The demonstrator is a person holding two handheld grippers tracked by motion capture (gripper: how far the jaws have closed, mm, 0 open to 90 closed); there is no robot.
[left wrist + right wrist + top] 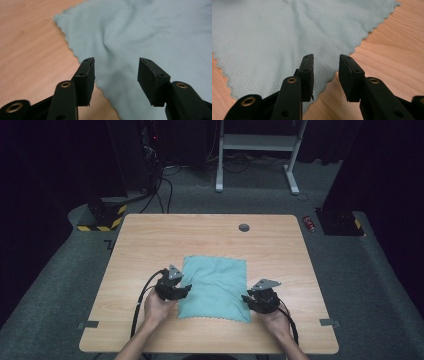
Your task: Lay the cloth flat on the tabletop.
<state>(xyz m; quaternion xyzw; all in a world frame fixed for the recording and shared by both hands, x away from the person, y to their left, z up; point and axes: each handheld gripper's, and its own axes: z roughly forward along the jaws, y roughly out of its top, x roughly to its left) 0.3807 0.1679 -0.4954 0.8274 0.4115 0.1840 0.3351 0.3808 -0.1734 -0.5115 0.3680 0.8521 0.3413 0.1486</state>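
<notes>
Dimpled teal cloth (pixel 215 287), zigzag-cut edges

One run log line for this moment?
cloth: flat on table | left gripper: open, at left edge | right gripper: open, at right edge

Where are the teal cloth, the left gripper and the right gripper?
teal cloth (pixel 216 285): high view, middle of the fabric.
left gripper (pixel 116 72): left gripper view, gap midway between its open fingertips.
right gripper (pixel 326 72): right gripper view, gap midway between its open fingertips.
</notes>
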